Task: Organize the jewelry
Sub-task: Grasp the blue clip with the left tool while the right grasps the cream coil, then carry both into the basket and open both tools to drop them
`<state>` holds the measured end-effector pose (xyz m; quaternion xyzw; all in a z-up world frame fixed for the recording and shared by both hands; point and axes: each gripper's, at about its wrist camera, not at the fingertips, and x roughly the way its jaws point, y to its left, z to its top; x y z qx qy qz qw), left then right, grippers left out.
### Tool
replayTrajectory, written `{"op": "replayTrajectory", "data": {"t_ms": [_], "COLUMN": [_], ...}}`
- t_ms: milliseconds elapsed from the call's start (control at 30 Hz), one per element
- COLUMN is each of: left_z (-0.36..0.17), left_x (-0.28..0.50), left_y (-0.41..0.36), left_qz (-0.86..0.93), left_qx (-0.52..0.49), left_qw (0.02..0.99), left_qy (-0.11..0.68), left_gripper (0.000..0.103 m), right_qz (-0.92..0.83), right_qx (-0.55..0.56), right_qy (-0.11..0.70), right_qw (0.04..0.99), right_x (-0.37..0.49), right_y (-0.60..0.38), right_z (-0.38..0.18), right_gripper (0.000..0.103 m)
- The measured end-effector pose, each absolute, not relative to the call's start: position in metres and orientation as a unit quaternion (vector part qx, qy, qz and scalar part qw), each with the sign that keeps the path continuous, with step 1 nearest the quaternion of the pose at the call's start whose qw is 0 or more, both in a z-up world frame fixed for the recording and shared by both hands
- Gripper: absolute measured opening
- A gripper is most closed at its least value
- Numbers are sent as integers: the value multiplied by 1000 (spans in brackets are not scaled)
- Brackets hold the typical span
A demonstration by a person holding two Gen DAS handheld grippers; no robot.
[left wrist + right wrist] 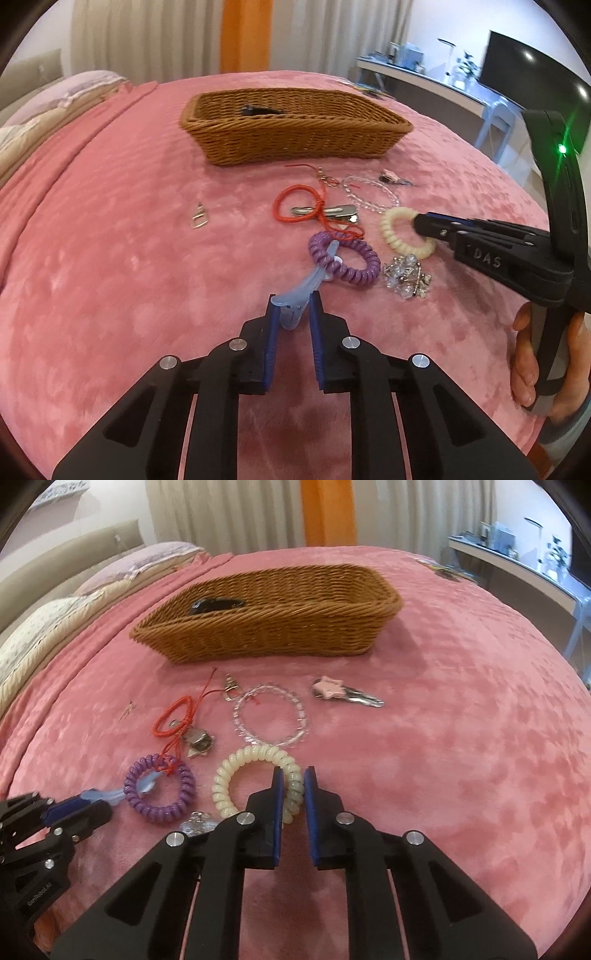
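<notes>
Jewelry lies on a pink bedspread in front of a wicker basket (295,125) (269,616) that holds one dark item. My left gripper (293,306) (79,805) is closed on the end of a light blue hair clip (295,291) (107,794), whose tip runs through a purple coil tie (347,260) (159,788). My right gripper (293,779) (421,225) straddles the rim of a cream coil tie (258,782) (397,236), its jaws close around it. A red cord (295,206) (173,720), a clear bead bracelet (269,720) and a crystal brooch (406,277) lie nearby.
A pink star clip (343,694) (395,179) lies right of the bracelet. A silver clip (325,212) lies under the red cord. A small metal charm (199,218) sits alone to the left. Pillows are at far left, a desk at far right.
</notes>
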<state>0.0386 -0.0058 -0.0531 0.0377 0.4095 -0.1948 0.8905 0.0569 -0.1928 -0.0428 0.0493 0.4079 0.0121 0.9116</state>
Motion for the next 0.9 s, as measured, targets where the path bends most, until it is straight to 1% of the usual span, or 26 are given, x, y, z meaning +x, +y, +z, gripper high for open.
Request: {"op": "replayTrajectory", "data": {"t_ms": [133,400,467,533,600,767,800,833,900], "left_z": [-50,-53,-54,-56,-57,-58,-58,-57,-56], "left_x": [34,35,36,36,35,35,35,34,33], "left_y": [9,32,32,31,31,30,29,29,29], "left_qz": [-164,-127,-130,-135,-137,-143,-144,-145,-150], "left_qx": [15,-28,-27,-27,-29,-30,-29,-29,-31], "left_qw": [898,903,902,901,900,900,900,901,903], "left_qy": [407,409,410,412,412,411,410,408,401], "left_gripper": [13,12,12,12,12,12,12,12,11], "right_qz": [-11,-5,1,4,5,-8,-9,-6,-2], "right_qx": [67,76,77,75,68,27,23,21,18], "right_qy": [401,418,419,419,419,424,422,419,413], "right_qw": [913,905,905,905,905,905,906,908,910], "right_x": [52,49,50,50,50,55,55,54,52], "right_y": [-205,-211,-210,-208,-205,-191,-189,-188,-187], "right_z": [-39,-42,-43,-44,-45,-48,-48,-47,-46], "right_gripper": [9,10,14,24,26,26,17,12,11]}}
